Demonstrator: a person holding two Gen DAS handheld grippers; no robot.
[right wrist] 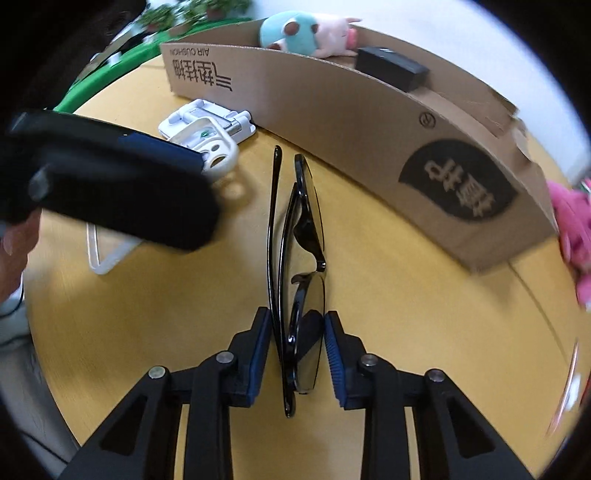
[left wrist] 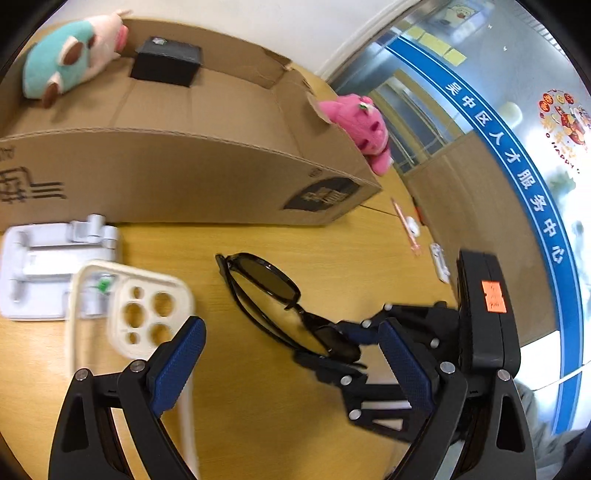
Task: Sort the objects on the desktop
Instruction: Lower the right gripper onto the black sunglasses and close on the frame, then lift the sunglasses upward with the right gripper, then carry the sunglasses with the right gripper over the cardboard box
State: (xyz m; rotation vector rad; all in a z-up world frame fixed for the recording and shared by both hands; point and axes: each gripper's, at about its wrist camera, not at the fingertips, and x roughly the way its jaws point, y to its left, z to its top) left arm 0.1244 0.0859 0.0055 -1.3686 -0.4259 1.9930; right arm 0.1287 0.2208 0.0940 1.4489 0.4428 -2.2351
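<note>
Black sunglasses are folded on the yellow wooden table. My right gripper is shut on one end of the sunglasses, its blue pads against both sides. My left gripper is open and empty, above the table just in front of the sunglasses. A cream phone case lies by its left finger. An open cardboard box behind holds a teal and pink plush toy and a small black box.
A white folding phone stand lies partly under the phone case, by the box's front. A pink plush toy sits at the box's right end. A pink pen and small white items lie near the table's far edge.
</note>
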